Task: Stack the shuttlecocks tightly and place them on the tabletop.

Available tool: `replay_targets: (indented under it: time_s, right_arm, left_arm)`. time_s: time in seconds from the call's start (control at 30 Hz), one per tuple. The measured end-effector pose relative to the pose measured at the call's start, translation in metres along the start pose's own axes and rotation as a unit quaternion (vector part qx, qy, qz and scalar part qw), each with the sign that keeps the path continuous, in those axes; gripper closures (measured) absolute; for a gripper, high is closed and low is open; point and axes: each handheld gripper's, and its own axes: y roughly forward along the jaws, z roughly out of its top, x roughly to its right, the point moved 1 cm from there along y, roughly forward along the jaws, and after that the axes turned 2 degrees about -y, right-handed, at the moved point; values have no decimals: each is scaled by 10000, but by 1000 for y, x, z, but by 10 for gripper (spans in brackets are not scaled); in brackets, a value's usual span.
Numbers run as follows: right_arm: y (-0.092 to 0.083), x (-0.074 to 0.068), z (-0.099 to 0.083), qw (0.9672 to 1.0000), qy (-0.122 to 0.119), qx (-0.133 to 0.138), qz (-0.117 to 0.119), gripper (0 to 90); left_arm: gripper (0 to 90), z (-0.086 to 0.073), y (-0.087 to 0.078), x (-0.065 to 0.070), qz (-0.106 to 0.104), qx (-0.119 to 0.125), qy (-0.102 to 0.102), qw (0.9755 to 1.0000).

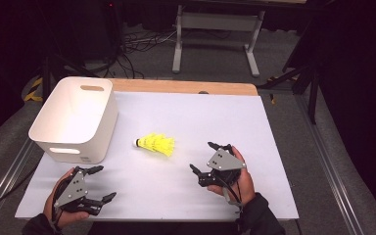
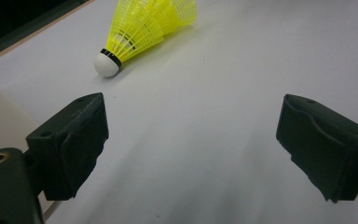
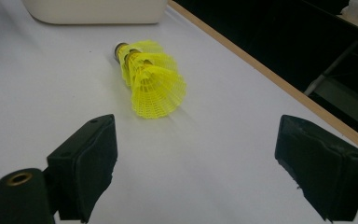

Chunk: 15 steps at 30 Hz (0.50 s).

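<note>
White table across most of the high view, bare wooden strip along its far edge. White bin at the far left corner of that table, upright, slot handles cut in its near and far walls, nothing visible inside from this angle. Left gripper at the near left of the table, just in front of the bin, held in a hand coming up from the bottom edge; jaws spread wide, nothing between them, pointing toward the middle of the table. In the left gripper view, same black pads far apart over bare white surface. Right gripper at the near right, held in the other hand, a dark sleeve behind it; jaws likewise released and wide apart, gripping nothing, aimed leftward at the middle of the table. In the right gripper view, both pads low in the picture with open table between them. Yellow shuttlecocks nested into one short stack, lying on their side near the table's centre, between bin and right gripper, touching neither, well apart from both pairs of jaws. White cork tip with a dark band toward the bin, open mesh skirt toward the right gripper. Stack seen close in the left gripper view and in the right gripper view, three skirts countable there.
</note>
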Motion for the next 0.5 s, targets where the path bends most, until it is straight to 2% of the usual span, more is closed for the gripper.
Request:
replay_targets:
  time_s: [0.5]
  right_arm:
    - [-9, -3, -17, 9999, -55, -88, -48, 132]
  left_arm:
    - [98, 0, -1, 0, 54, 30, -12, 10000]
